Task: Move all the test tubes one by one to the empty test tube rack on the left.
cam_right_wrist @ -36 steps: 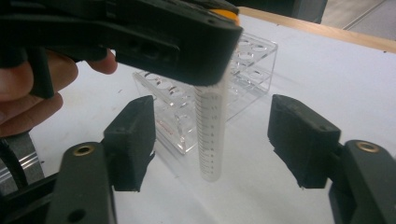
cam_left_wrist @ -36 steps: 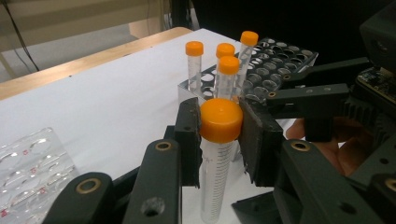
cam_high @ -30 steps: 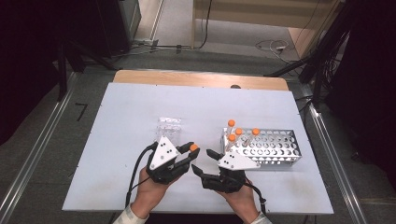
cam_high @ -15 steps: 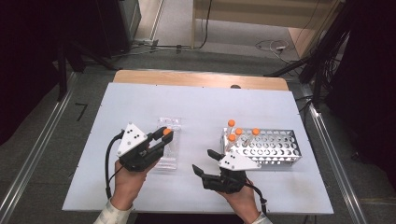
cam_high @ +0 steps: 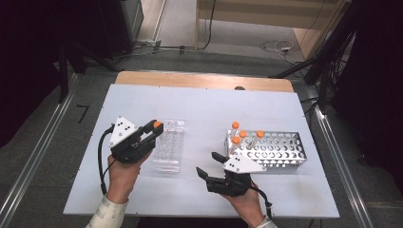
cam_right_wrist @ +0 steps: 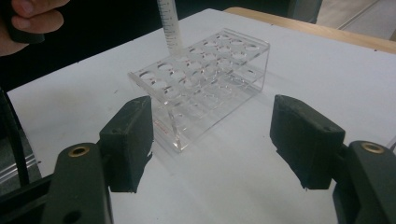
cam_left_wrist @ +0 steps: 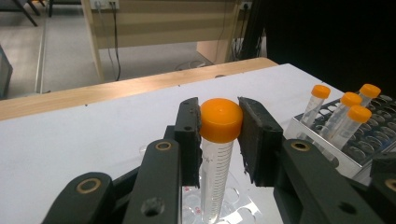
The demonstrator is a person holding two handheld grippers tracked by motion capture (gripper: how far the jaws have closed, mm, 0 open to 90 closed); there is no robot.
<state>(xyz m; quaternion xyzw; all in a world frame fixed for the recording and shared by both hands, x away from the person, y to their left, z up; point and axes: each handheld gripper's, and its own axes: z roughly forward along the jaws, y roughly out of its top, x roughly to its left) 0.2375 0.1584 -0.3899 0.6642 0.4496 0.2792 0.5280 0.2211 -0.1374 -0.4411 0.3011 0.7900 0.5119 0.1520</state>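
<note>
left gripper (cam_left_wrist: 219,135): jaws clamped on the orange cap of a tube, one pad each side
tube (cam_left_wrist: 217,158): clear plastic with printed scale marks, upright, hanging from the cap; lower end over the holes of the clear rack, cannot tell if it is in a hole
clear rack (cam_right_wrist: 205,88): see-through plastic, rows of round holes, on the table left of centre, under the left gripper
right gripper (cam_right_wrist: 212,140): jaws apart, nothing between the pads, low over the table, pointed at the clear rack, well short of it
metal rack (cam_high: 273,149): on the right side of the table, just beyond the right gripper
capped tubes (cam_high: 243,137): several with orange caps, standing at the metal rack's left end
table (cam_high: 204,107): white top, wooden strip along the far edge
</note>
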